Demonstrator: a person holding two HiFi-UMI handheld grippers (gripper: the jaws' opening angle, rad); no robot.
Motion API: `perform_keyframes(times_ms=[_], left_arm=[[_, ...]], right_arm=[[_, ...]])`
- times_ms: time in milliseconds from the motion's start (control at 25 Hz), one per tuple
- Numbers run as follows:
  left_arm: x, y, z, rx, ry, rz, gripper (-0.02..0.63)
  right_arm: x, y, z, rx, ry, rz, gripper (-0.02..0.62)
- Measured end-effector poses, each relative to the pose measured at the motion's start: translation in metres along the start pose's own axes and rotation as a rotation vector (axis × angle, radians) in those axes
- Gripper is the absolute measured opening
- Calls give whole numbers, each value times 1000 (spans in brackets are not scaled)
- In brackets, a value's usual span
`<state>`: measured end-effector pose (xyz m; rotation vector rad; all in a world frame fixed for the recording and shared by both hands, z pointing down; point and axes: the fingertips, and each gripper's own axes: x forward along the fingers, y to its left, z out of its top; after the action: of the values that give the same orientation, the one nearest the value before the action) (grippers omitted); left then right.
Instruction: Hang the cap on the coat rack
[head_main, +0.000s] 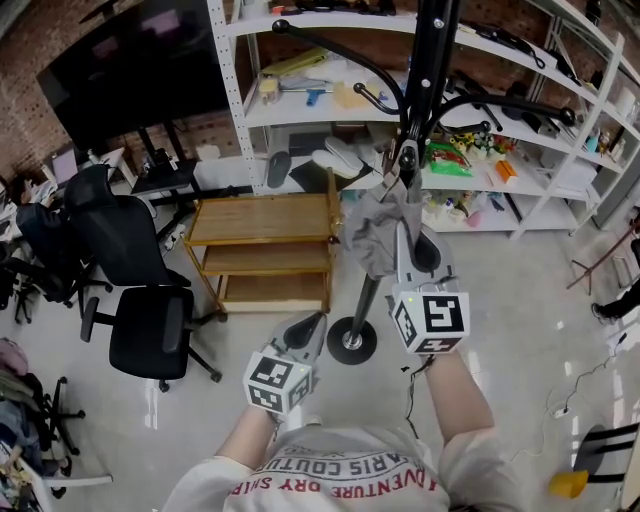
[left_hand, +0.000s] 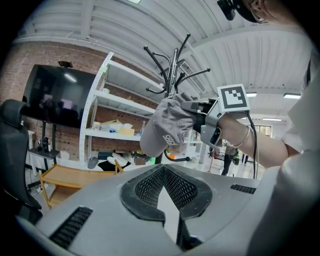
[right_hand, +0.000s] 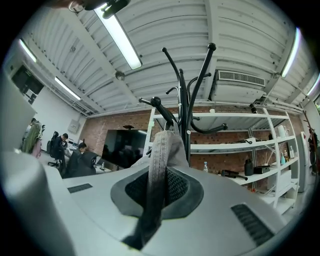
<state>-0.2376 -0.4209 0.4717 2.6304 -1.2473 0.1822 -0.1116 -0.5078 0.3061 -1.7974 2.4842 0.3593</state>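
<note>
A grey cap (head_main: 378, 232) hangs against the black coat rack (head_main: 428, 60), just under its lower hook arms. My right gripper (head_main: 402, 222) points up at the pole and is shut on the cap's fabric. In the right gripper view a fold of the cap (right_hand: 161, 150) runs between the jaws (right_hand: 159, 172), with the rack's hooks (right_hand: 181, 85) right behind it. The left gripper (head_main: 311, 324) is lower and to the left, shut and holding nothing. In the left gripper view, past that gripper (left_hand: 164, 171), the cap (left_hand: 169, 124) is held up against the rack (left_hand: 173, 65).
The rack's round base (head_main: 352, 340) stands on the floor between my arms. A wooden shelf cart (head_main: 262, 250) is just left of the pole and a black office chair (head_main: 150, 325) stands further left. White shelving (head_main: 470, 160) full of items stands behind the rack.
</note>
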Motion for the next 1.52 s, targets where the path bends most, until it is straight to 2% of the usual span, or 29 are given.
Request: perform_keyframes(times_ms=[400, 480, 520, 560, 600, 760, 880, 960, 1080, 1200, 1360, 1520], left_arm=[[1, -3, 9, 5, -12, 16, 6], [3, -3, 14, 20, -25, 21, 6], [4, -2, 16, 30, -35, 25, 6], [5, -2, 18, 36, -44, 28, 6], [6, -3, 20, 36, -48, 28, 6], [8, -12, 28, 20, -54, 20, 6], [12, -13, 35, 27, -86, 23, 6], [16, -15, 41, 30, -102, 22, 6], [21, -20, 53, 52, -119, 19, 6], [24, -28, 61, 78, -135, 18, 6], [28, -38, 63, 151, -143, 27, 6], [30, -43, 66, 146, -155, 19, 6]], right_arm=[[-12, -2, 8, 38, -48, 17, 20], [-17, -3, 16, 30, -82, 13, 69], [-21, -3, 19, 24, -95, 16, 127], [-24, -3, 20, 21, -101, 18, 160], [-29, -4, 19, 22, -101, 16, 166], [-52, -8, 10, 36, -82, 2, 169], [-62, -4, -8, 21, -14, 35, 169], [-68, -2, -20, 58, 28, 51, 169], [-77, 1, -36, 101, 71, 55, 162], [-84, 0, -53, 85, 141, 19, 47], [-92, 2, -69, 115, 196, 18, 20], [-94, 5, -74, 141, 215, 37, 15]])
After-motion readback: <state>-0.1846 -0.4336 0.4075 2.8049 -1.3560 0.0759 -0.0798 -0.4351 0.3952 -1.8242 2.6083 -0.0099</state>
